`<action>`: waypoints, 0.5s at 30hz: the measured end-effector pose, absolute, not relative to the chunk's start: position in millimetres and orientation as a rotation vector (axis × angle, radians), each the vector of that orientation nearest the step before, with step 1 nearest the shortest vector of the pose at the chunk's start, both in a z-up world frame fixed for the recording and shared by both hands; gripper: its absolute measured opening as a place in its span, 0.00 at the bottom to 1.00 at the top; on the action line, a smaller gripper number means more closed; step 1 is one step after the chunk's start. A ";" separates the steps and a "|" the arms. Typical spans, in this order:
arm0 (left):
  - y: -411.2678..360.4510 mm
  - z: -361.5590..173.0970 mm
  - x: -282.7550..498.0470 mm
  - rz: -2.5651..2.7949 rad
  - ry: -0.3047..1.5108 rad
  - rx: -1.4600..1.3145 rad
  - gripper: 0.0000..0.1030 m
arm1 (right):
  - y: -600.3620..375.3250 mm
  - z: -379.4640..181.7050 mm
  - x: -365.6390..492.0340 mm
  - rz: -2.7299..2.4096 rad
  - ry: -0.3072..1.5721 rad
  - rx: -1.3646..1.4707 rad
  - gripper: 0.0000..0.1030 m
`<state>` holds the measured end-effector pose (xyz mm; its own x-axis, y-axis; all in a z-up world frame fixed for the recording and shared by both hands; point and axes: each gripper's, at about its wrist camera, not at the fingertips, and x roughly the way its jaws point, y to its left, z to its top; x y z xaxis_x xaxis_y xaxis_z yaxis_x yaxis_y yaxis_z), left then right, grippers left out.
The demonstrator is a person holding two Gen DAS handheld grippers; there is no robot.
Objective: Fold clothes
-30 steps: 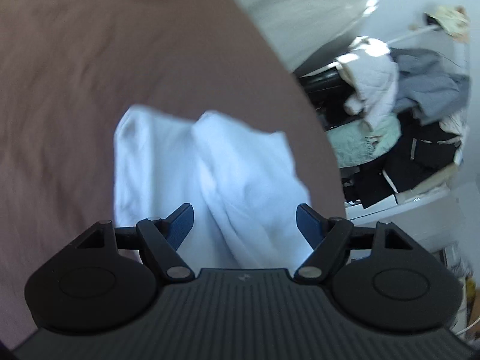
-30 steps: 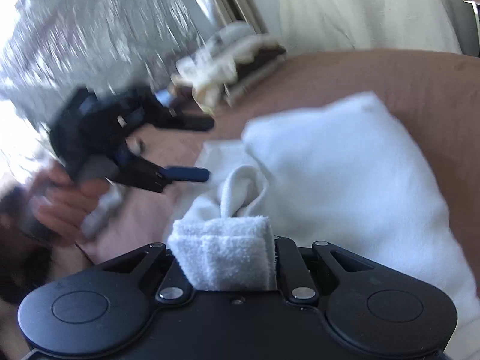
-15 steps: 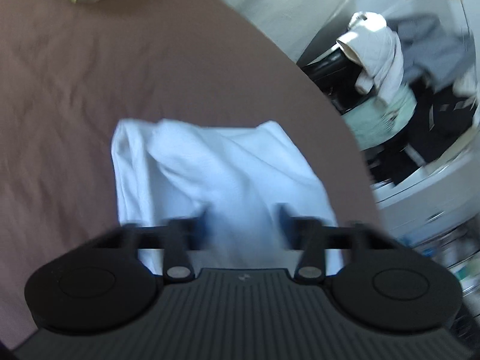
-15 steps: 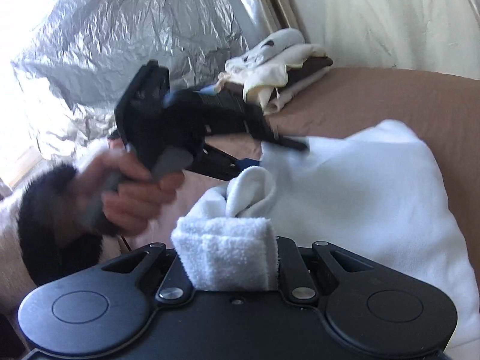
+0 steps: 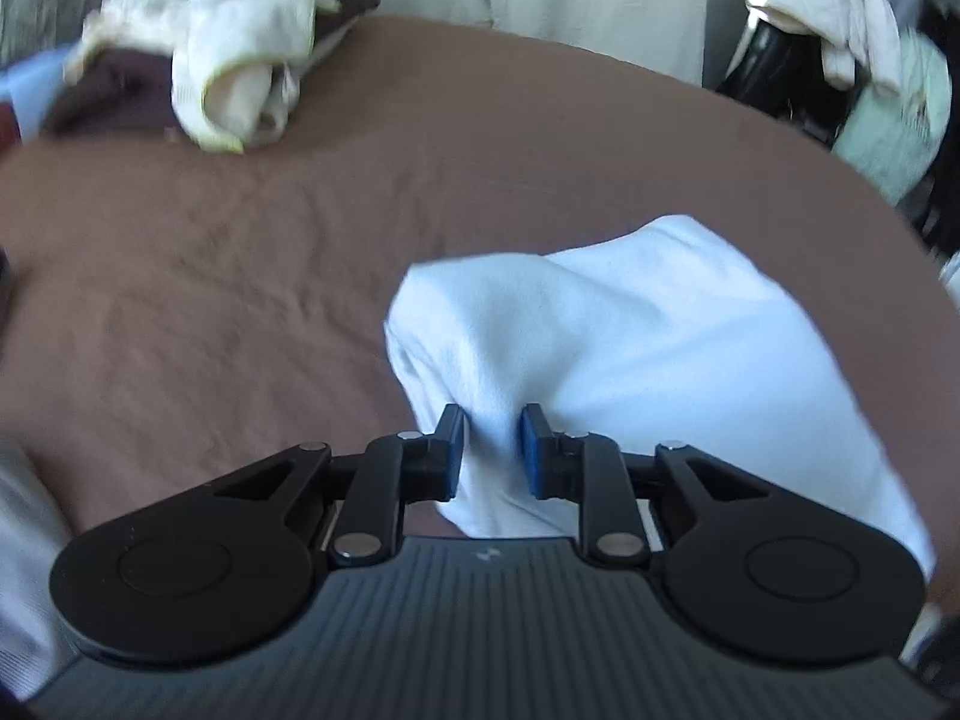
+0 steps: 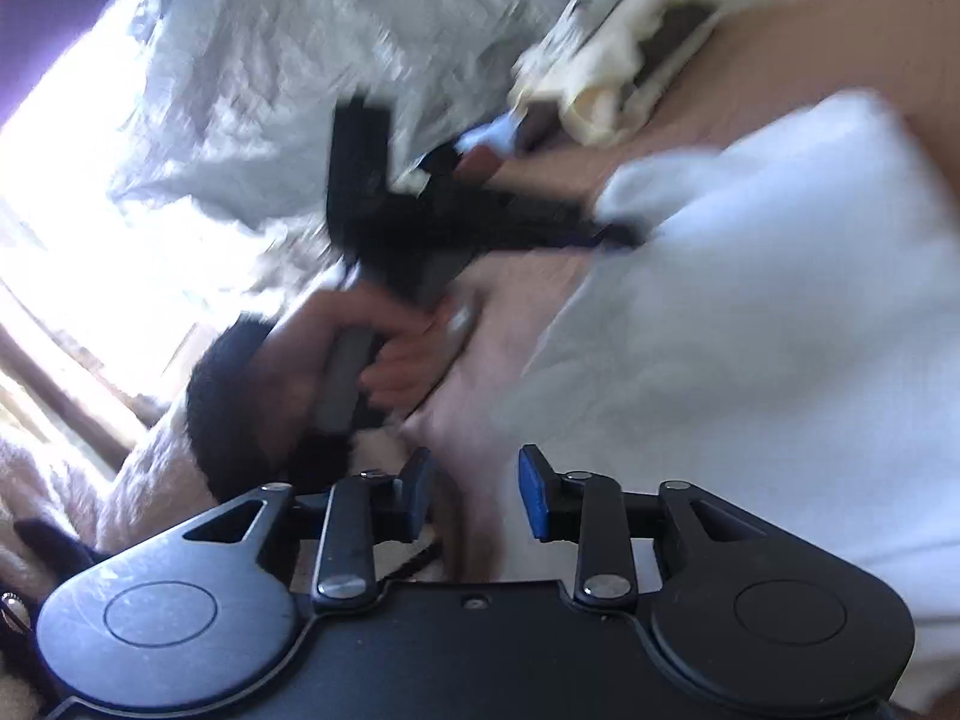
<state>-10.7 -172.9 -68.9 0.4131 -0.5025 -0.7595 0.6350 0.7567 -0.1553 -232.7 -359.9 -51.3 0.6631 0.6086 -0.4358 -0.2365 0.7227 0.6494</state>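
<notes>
Tongs number two: left tongs [image 5: 491, 450] pinching one white garment [image 5: 630, 354], right tongs [image 6: 474, 495] opening, nothing between.

Home bedroom: brown bedsheet [image 5: 420, 192], piled clothes [image 5: 240, 60], laundry heap [image 5: 840, 30] beside bed.

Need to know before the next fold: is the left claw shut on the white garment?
Yes. The left claw pinches a bunched fold of the white garment between its blue pads.
</notes>
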 end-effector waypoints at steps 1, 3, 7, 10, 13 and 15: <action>-171.6 -68.3 -10.6 -0.721 0.900 0.156 0.23 | -369.4 -46.3 -238.8 0.446 0.674 0.567 0.42; -166.0 -66.7 -9.2 -0.729 0.912 0.118 0.23 | -387.5 -37.7 -250.1 0.306 0.647 0.494 0.43; -155.5 -60.6 -3.4 -0.749 0.905 0.034 0.39 | -400.5 -39.6 -255.5 0.061 0.708 0.270 0.46; -153.2 -63.4 -1.3 -0.731 0.928 0.047 0.45 | -393.5 -60.3 -253.3 -0.025 0.858 0.110 0.46; -155.7 -78.6 12.7 -0.717 1.053 0.096 0.60 | -384.8 -75.5 -257.6 -0.067 0.918 0.058 0.48; -137.2 -83.4 29.2 -0.740 1.117 -0.077 0.60 | -388.8 -72.4 -263.5 -0.059 0.909 0.112 0.49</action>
